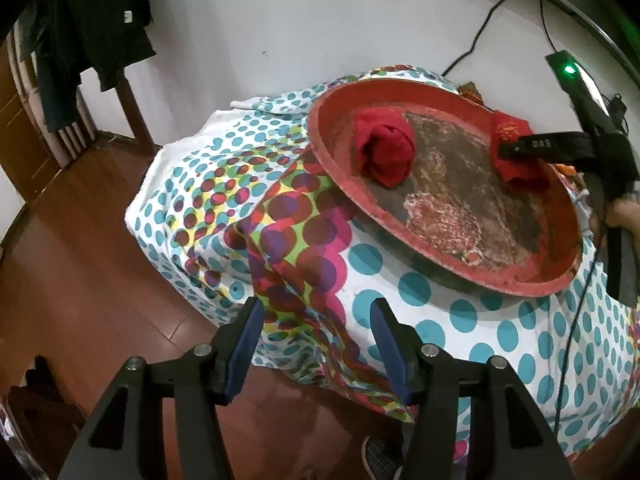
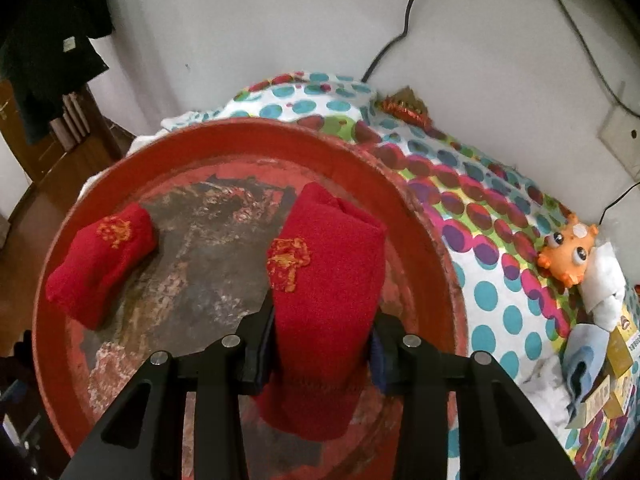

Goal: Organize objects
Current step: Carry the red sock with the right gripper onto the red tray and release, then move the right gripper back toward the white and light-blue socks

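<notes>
A worn round red tray (image 2: 240, 128) lies on the table's dotted cloth (image 1: 440, 320). Two red rolled cloths with gold embroidery lie in it. One roll (image 2: 100, 264) lies free at the tray's left side, also seen from the left wrist (image 1: 384, 148). The other roll (image 2: 324, 280) rests on the tray floor between the fingers of my right gripper (image 2: 320, 344), whose pads hug both its sides; the left wrist view shows that gripper (image 1: 504, 152) over this roll (image 1: 520, 176) at the tray's far right. My left gripper (image 1: 318, 308) hovers open and empty above the table's near corner.
An orange toy (image 2: 568, 252), a white cloth (image 2: 604, 288), a blue cloth (image 2: 580, 360) and small boxes (image 2: 616, 356) sit on the table right of the tray. Cables (image 2: 404, 28) run down the white wall. Wooden floor (image 1: 80, 280) lies left of the table, dark clothes (image 1: 92, 20) hang beyond.
</notes>
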The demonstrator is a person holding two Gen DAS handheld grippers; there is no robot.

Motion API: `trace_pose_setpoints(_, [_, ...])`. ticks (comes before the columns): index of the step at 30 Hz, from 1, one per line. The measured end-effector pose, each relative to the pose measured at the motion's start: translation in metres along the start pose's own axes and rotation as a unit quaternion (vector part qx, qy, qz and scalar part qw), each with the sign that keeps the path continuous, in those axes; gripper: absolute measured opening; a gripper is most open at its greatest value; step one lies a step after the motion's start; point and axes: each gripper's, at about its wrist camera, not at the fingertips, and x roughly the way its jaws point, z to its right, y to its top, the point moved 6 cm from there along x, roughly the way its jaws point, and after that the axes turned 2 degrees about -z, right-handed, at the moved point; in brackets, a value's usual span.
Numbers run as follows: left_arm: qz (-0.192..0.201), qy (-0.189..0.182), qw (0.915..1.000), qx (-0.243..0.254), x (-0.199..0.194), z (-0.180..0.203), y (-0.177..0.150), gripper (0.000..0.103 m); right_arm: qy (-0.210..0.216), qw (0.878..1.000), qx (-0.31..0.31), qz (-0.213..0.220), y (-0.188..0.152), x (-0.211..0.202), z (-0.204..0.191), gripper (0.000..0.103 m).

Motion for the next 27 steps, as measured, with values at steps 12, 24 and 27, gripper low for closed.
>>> trace_pose_setpoints(12, [0.001, -0.001, 1.0, 0.004, 0.0, 0.004, 0.0, 0.057, 0.053, 0.996, 0.017, 0.07, -0.036, -0.069, 0.014, 0.074])
trace_pose_setpoints(24, [0.002, -0.008, 0.9997, 0.024, -0.002, 0.023, -0.004, 0.057, 0.02, 0.989, 0.117, 0.092, -0.109, -0.113, 0.132, 0.074])
trace_pose_setpoints(27, [0.006, -0.007, 0.9995, 0.03, -0.004, 0.026, -0.004, 0.057, 0.005, 0.987, 0.137, 0.078, -0.122, -0.104, 0.156, 0.069])
